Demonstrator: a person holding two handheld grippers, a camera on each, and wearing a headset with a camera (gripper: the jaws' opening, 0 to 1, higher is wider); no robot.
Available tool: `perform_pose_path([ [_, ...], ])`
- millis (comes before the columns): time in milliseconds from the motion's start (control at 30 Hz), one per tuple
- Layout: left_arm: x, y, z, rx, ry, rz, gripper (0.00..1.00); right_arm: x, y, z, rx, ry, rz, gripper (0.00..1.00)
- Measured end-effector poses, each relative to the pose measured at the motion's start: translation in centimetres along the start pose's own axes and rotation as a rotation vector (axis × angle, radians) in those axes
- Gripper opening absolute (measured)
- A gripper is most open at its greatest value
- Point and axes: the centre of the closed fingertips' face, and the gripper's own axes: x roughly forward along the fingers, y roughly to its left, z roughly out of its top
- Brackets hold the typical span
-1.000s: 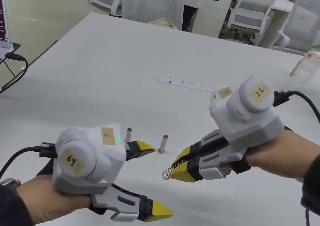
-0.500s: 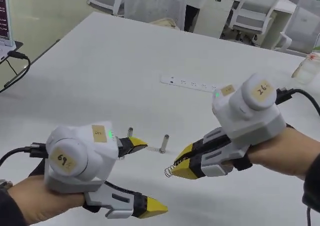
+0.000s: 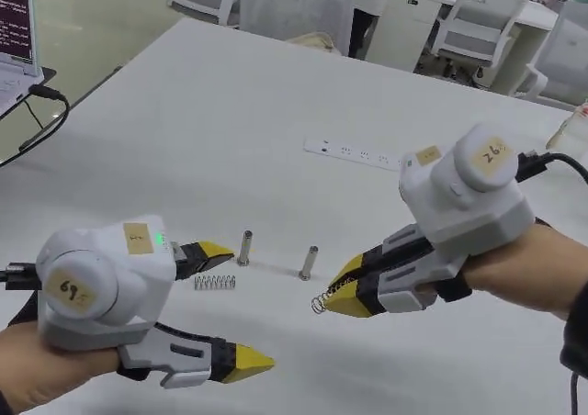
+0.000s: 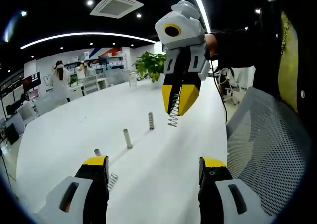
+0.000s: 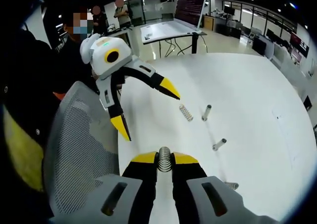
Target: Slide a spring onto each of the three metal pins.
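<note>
Between the clenched yellow tips of the right hand-held gripper [image 3: 342, 297] sits one spring [image 3: 320, 302]. It is pinched at one end, and its free coils stick out past the tips over the white desk [image 3: 276, 112]. Opposite it, the left hand-held gripper [image 3: 234, 307] is released, its two jaws spread wide with nothing between them, low over the near part of the desk. Just beside its upper jaw tip a second spring [image 3: 214, 282] lies flat on the desk, which makes two springs counted. Three metal pins stand upright in a row in the left gripper view: the nearest pin [image 4: 97, 152] peeps over that gripper's own jaw, then come the middle pin [image 4: 128, 139] and the farthest pin [image 4: 150, 121]. The held spring hangs near the farthest pin, apart from it. Farther out on the desk lies one white power strip [image 3: 354, 153]. A laptop [image 3: 14, 29] sits off the far left corner, and a mesh chair [image 4: 267, 144] stands at the person's side.
</note>
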Motion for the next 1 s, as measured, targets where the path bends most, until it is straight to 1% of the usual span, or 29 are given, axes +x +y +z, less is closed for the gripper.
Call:
perform_pose_path([
  [167,-1.0,0.8,-0.6,-0.024,-0.006,0.042,0.7,0.0,-0.3,0.1,-0.01,0.012,-0.001,0.08],
  [333,-2.0,1.5,-1.4,-0.039,0.002,0.076,0.69,-0.2,-0.8,0.4,-0.025,0.024,-0.002,0.08],
  [500,-2.8,2.3,-1.8,-0.052,-0.001,0.113,0.69,-0.3,-1.5,0.8,-0.035,0.029,-0.008,0.08],
  [633,-3.0,2.5,-2.0,-0.058,0.004,0.127,0.68,-0.6,-2.1,1.1,-0.046,0.035,-0.016,0.08],
  [800,-3.2,2.6,-2.0,-0.063,0.004,0.139,0.68,-1.1,-3.3,1.5,-0.055,0.044,-0.034,0.08],
  [1000,-3.3,2.7,-2.2,-0.069,0.006,0.145,0.67,-1.1,-4.4,1.7,-0.092,0.091,-0.049,0.08],
])
